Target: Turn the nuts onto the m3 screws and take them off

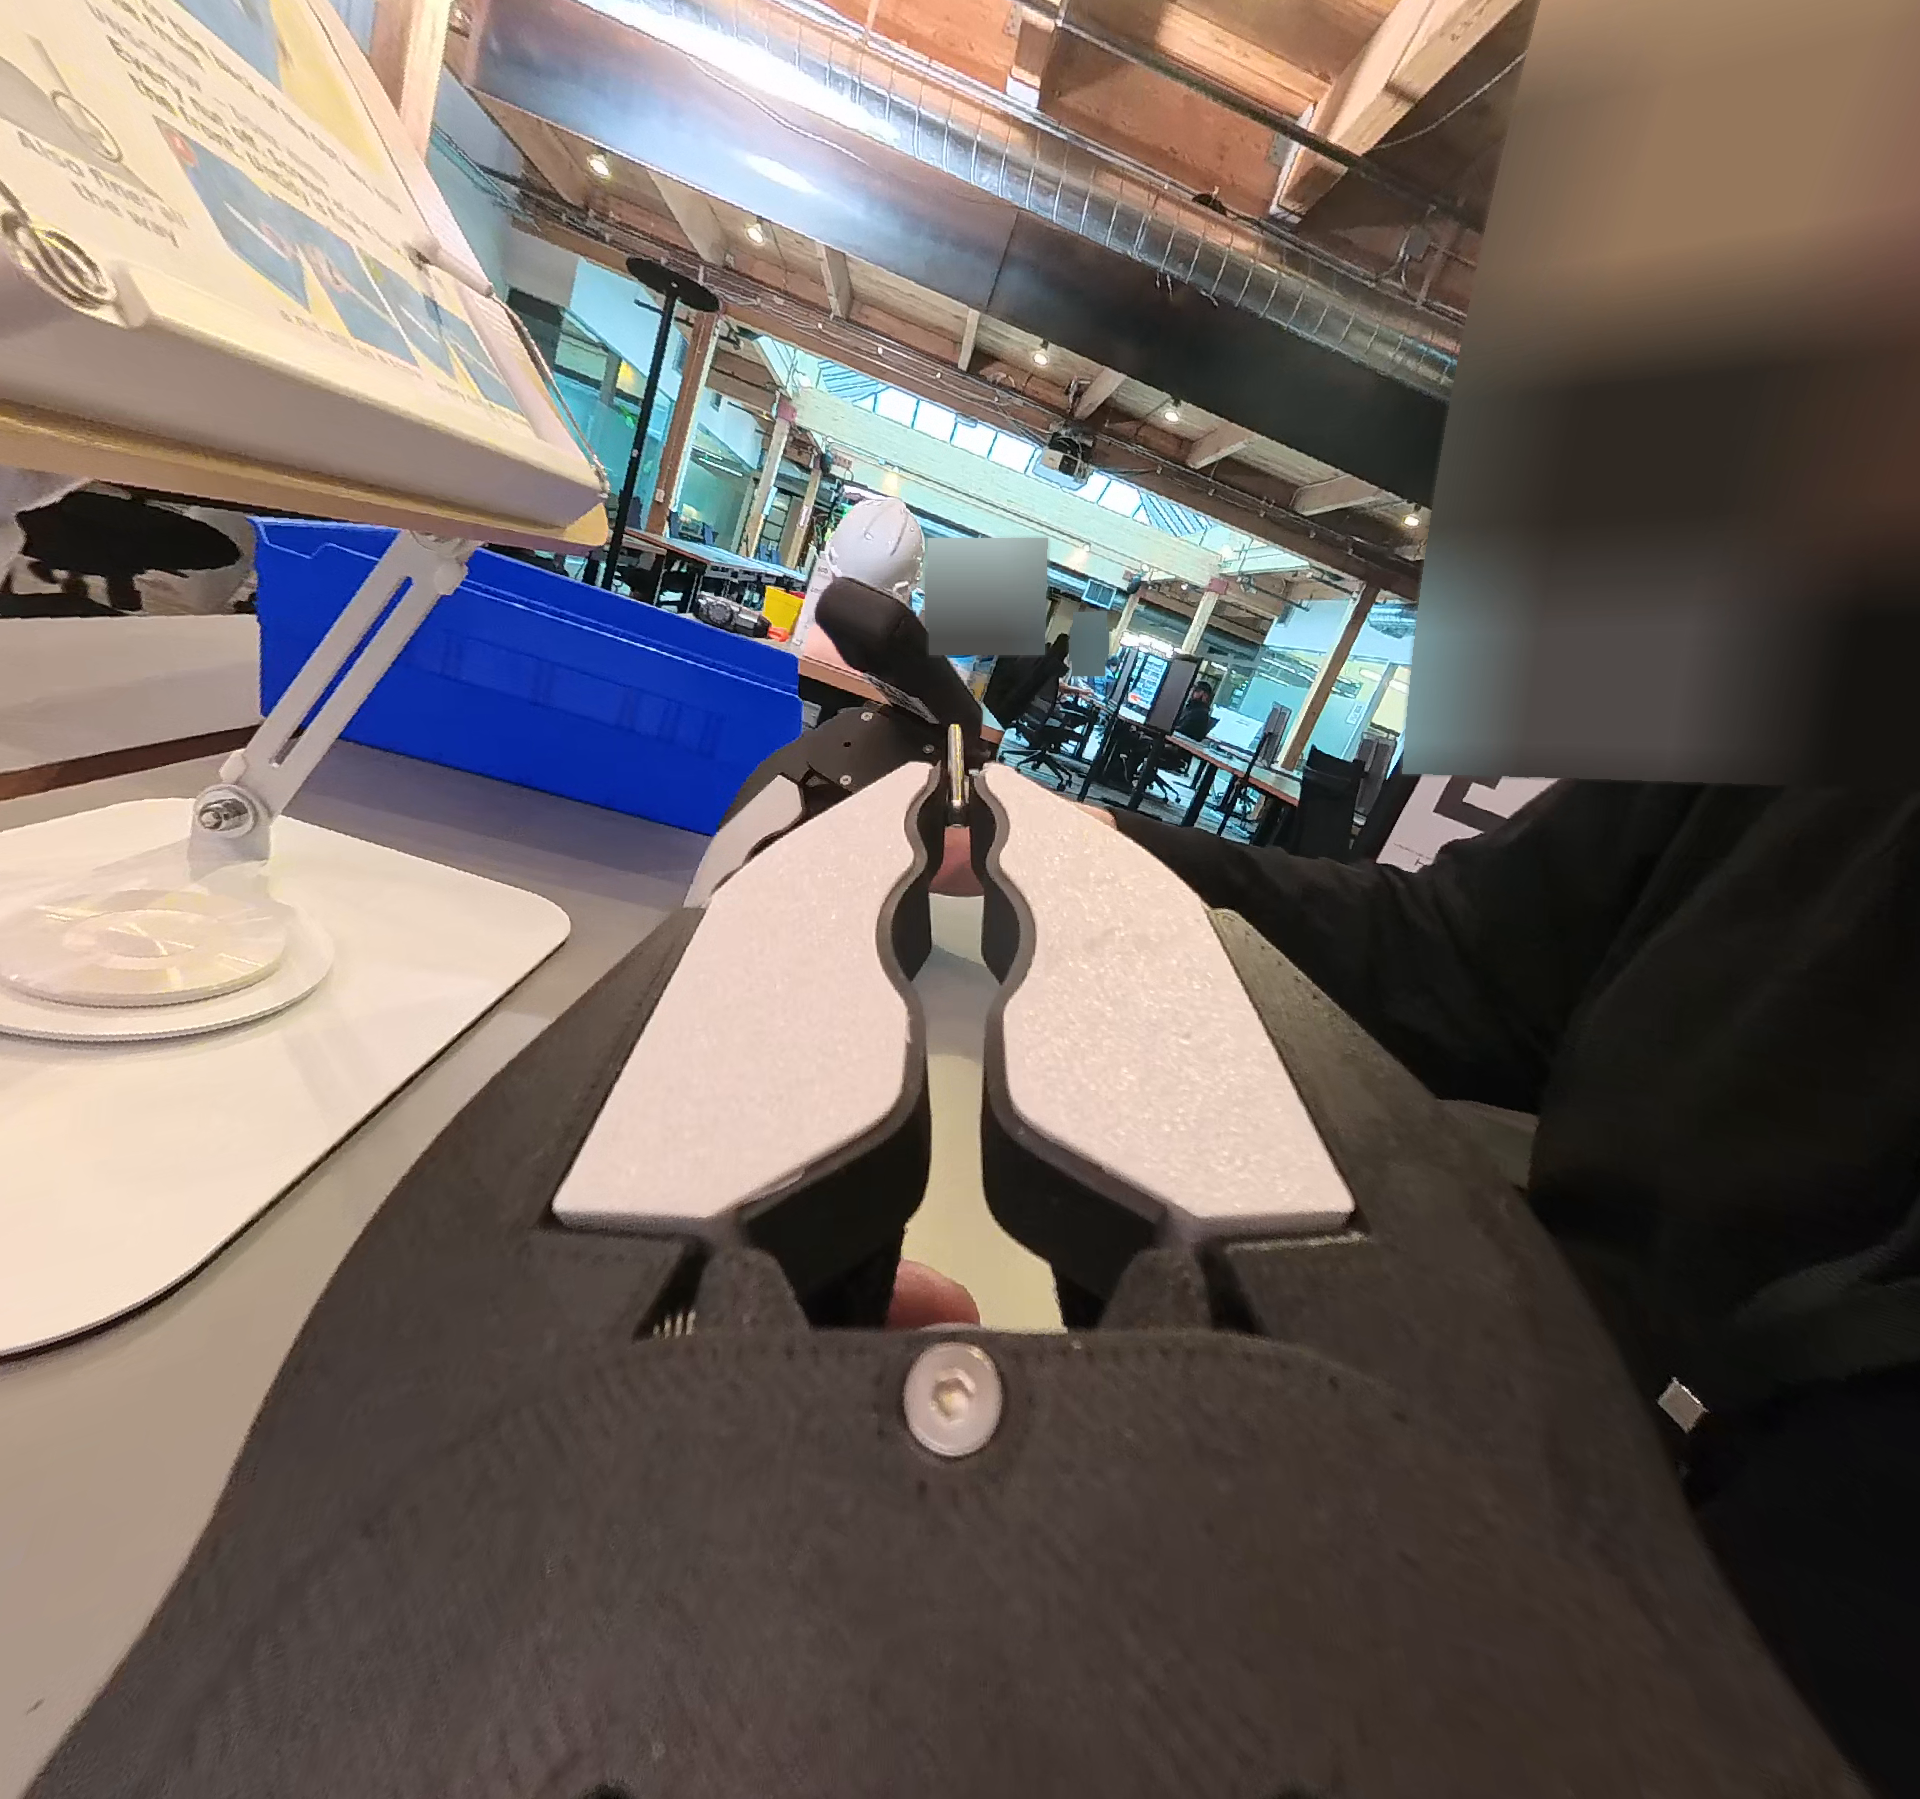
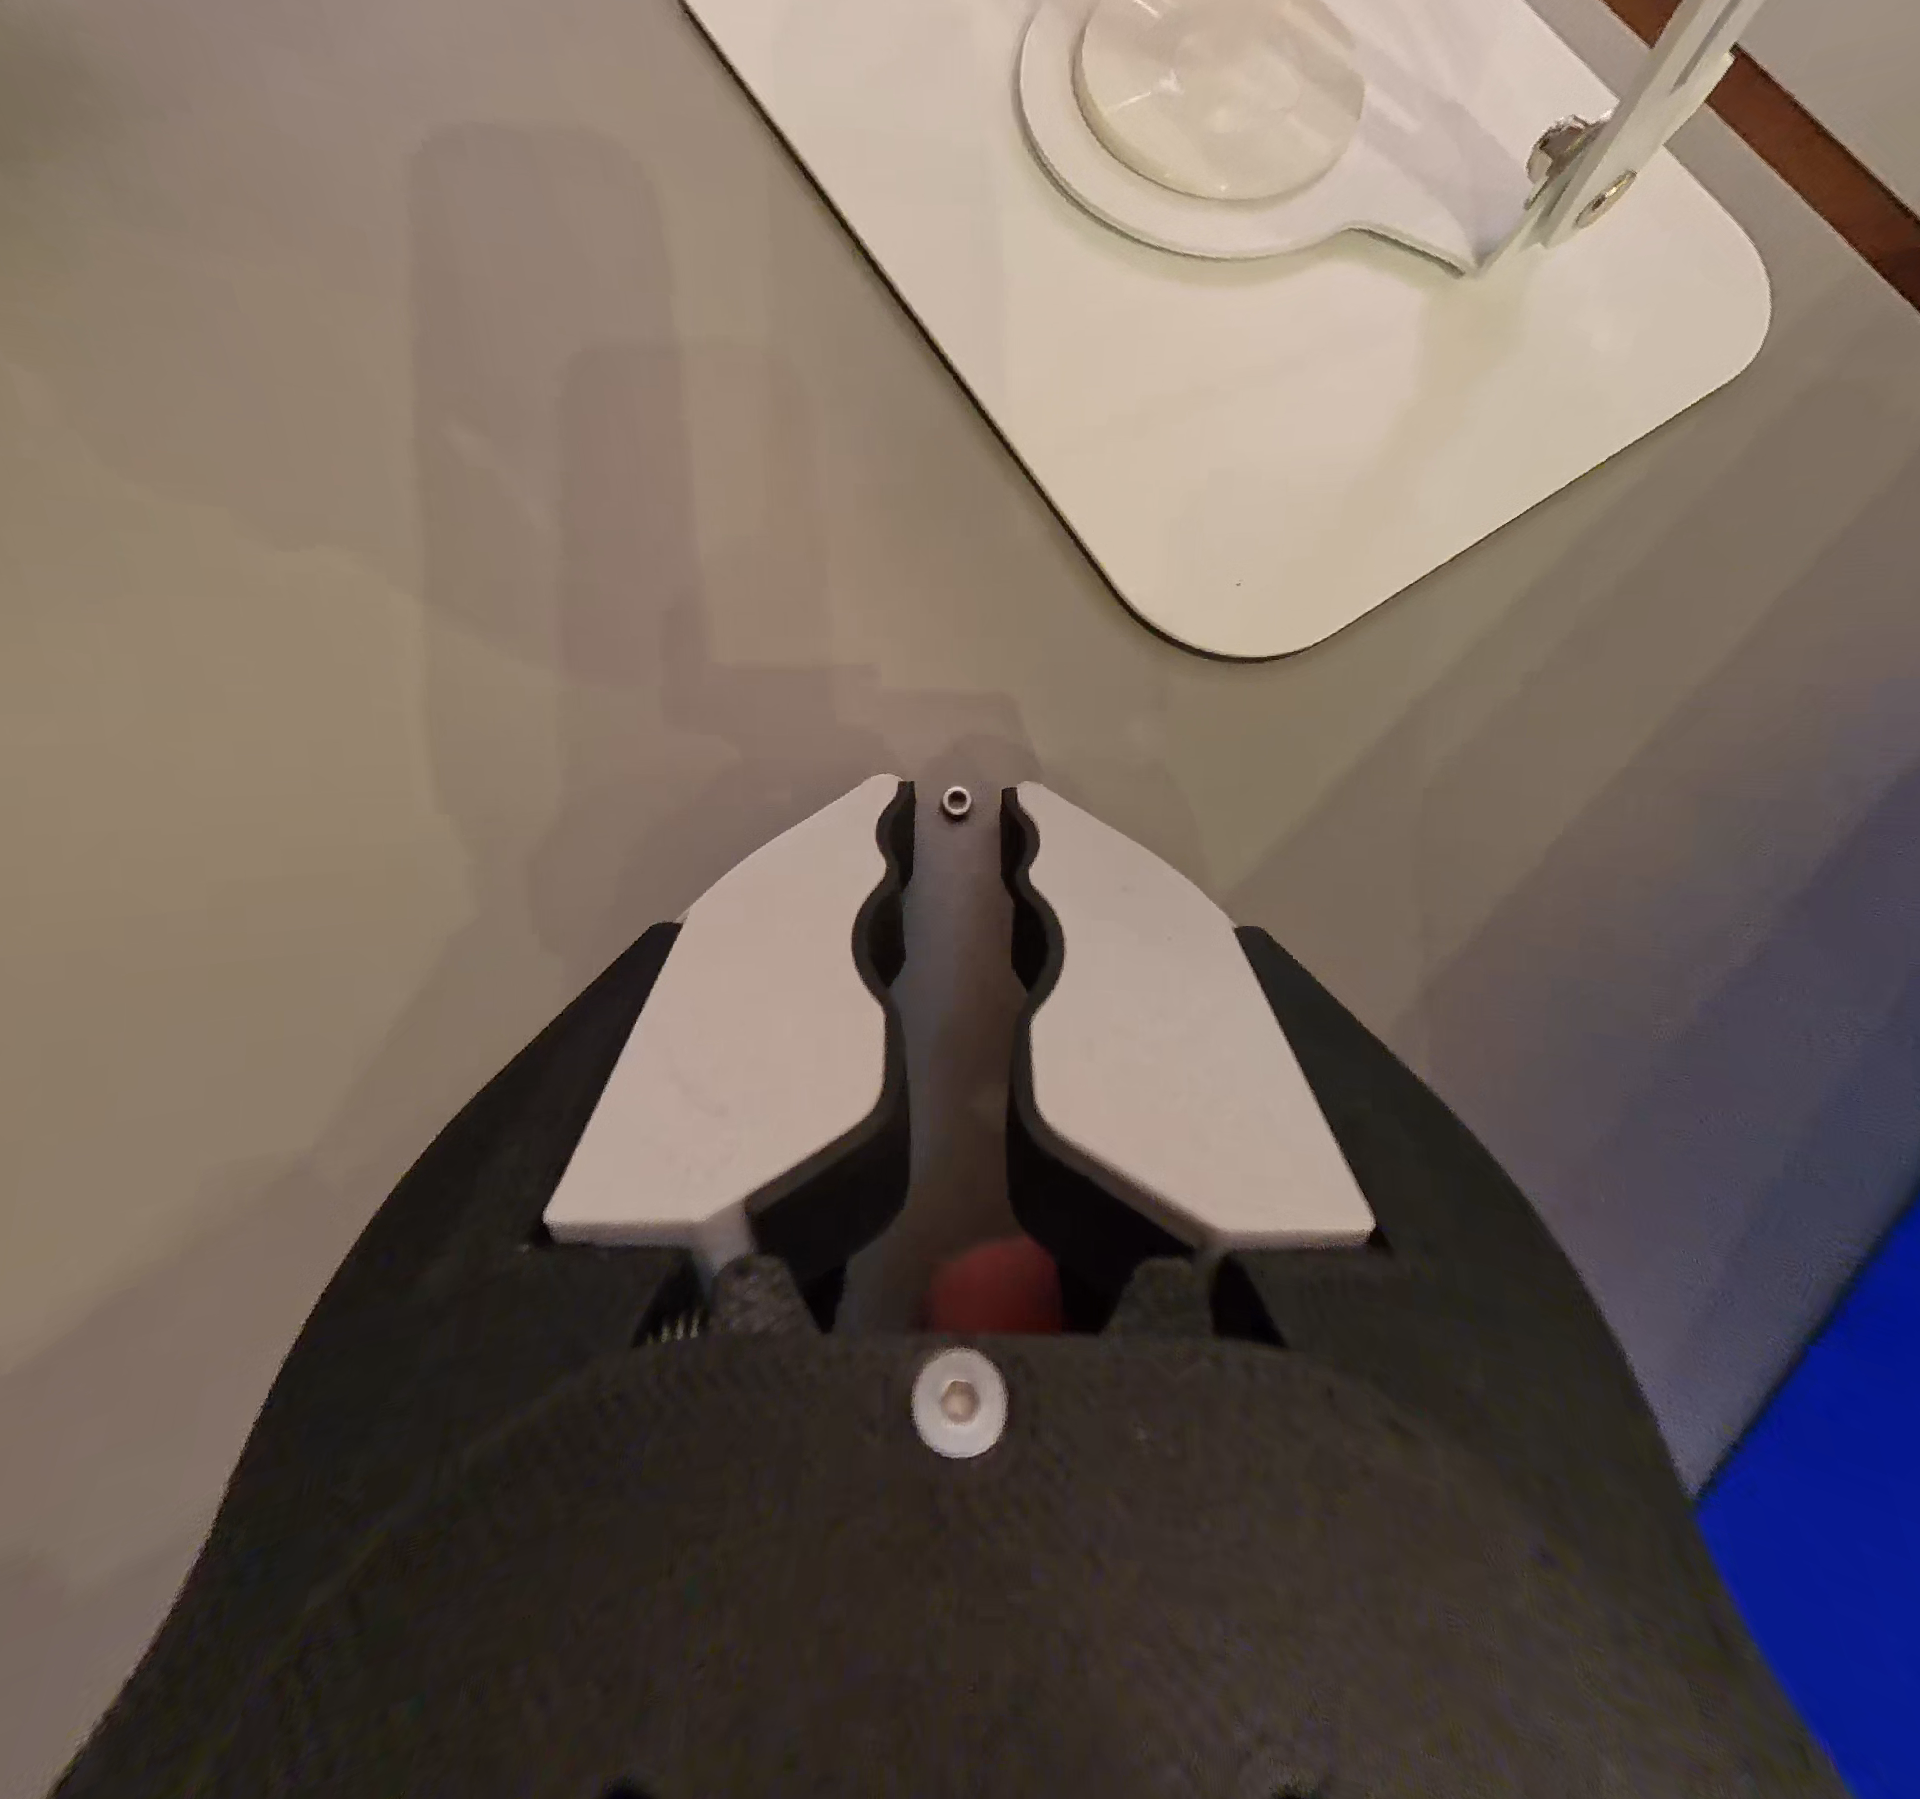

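On the grey table [image 2: 312, 502], we find a nut [image 2: 953, 800] between the parted right gripper [image 2: 954, 793] tips, unheld, left gripper [image 1: 961, 781] pinching what seems a screw [image 1: 957, 773].

The nut [image 2: 954, 800] lies on the counter [image 2: 312, 502], between the tips of the right gripper [image 2: 954, 793], touching neither of the fingers [image 2: 790, 1001]. Ahead and to the right of it a flat base plate [image 2: 1299, 461] rests on the counter, carrying a round disc [image 2: 1216, 97] and the foot of a slanted stand arm [image 2: 1621, 97].

In the left wrist view, the left gripper [image 1: 958, 793] pinches a screw [image 1: 956, 773] upright at its tips. To its left stands the same base plate [image 1: 208, 1126]; its stand arm [image 1: 332, 669] rises to a tilted board [image 1: 239, 222] overhead. Behind the stand sits a bin [image 1: 540, 669]. A sleeve [image 1: 1455, 960] lies to the right.
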The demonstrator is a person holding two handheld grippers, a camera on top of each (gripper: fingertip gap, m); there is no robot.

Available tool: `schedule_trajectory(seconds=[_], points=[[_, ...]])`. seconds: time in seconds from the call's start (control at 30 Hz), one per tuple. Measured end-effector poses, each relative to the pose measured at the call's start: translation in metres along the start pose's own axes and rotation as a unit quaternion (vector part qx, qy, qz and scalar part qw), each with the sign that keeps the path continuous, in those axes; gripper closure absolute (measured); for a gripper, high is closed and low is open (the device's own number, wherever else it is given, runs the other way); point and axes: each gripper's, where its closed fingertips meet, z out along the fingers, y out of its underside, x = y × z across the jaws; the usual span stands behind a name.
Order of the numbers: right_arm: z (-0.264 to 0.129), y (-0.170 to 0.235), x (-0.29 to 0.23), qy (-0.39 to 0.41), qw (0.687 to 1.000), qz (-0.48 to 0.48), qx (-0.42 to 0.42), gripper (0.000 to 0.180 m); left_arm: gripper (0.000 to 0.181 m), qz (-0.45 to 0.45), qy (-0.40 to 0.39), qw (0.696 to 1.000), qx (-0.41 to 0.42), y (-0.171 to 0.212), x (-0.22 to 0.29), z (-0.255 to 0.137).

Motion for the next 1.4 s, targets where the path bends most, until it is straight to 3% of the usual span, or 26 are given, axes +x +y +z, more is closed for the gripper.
schedule_trajectory(seconds=[0.17, 0.87, 1.1, 1.4], points=[[0.002, -0.001, -0.001, -0.012, 1.000, 0.005, -0.003, 0.174, 0.177, -0.003, -0.001, 1.000, 0.002, 0.000, -0.002, -0.001], [-0.004, -0.006, -0.013, -0.020, 0.999, -0.022, 0.024, 0.175, 0.177, -0.006, 0.001, 1.000, -0.005, 0.005, -0.001, 0.002], [-0.010, -0.019, -0.052, -0.044, 0.996, -0.071, 0.041, 0.175, 0.177, -0.009, 0.000, 1.000, -0.008, 0.007, -0.003, 0.002], [-0.007, -0.033, -0.152, -0.128, 0.979, -0.153, 0.043, 0.175, 0.177, -0.007, 0.001, 1.000, -0.011, 0.008, -0.003, 0.002]])
